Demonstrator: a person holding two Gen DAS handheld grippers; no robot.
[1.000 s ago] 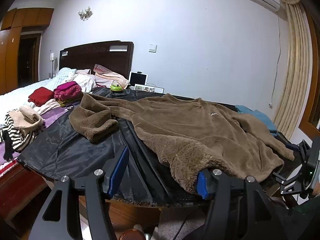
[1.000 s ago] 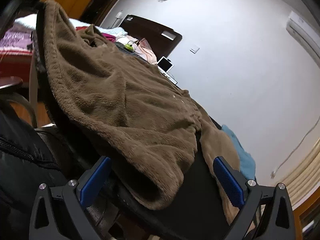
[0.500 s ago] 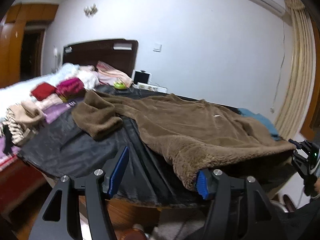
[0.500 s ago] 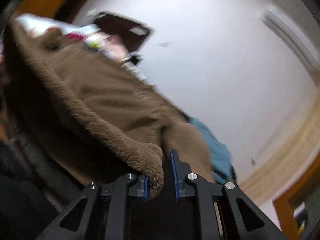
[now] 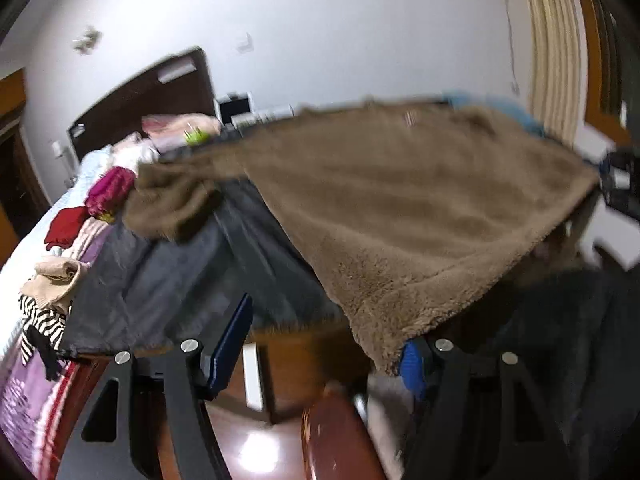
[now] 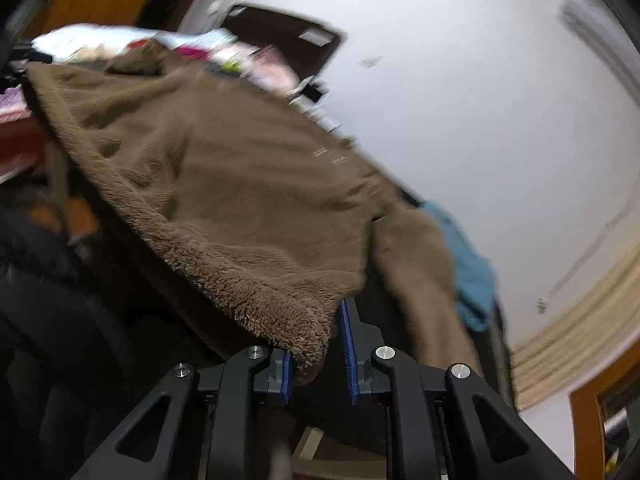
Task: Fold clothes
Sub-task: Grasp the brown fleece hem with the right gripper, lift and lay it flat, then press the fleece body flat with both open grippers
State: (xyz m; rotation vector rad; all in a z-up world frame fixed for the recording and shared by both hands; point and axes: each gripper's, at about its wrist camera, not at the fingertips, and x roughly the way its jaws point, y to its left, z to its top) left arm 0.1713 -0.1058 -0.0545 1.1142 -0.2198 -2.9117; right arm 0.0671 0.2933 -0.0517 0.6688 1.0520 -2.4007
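1. The brown fluffy sweater (image 5: 400, 208) hangs stretched out above the foot of the bed (image 5: 168, 280), with its near edge lifted up.
2. The right gripper (image 6: 318, 356) is pinching one bottom corner of the sweater. The fluffy corner fills the gap between its blue pads (image 6: 347, 344).
3. The left gripper (image 5: 320, 348) is spread wide. The other bottom corner of the sweater lies against its right pad (image 5: 412, 364). The left pad (image 5: 230, 344) touches nothing.
4. One sleeve (image 5: 172, 204) lies bunched on the dark cover (image 5: 160, 280) of the bed, toward the left side.
5. A blue cloth (image 6: 468, 264) peeks out past the far side of the sweater. Most of it is hidden.
6. Folded clothes (image 5: 108, 192) lie along the left edge of the bed, and a striped one (image 5: 40, 320) hangs near the corner.
7. Both pictures are blurry, so the small things near the dark headboard (image 5: 152, 100) are hard to make out.
8. What is under the lifted sweater is dark and I cannot tell what it is.
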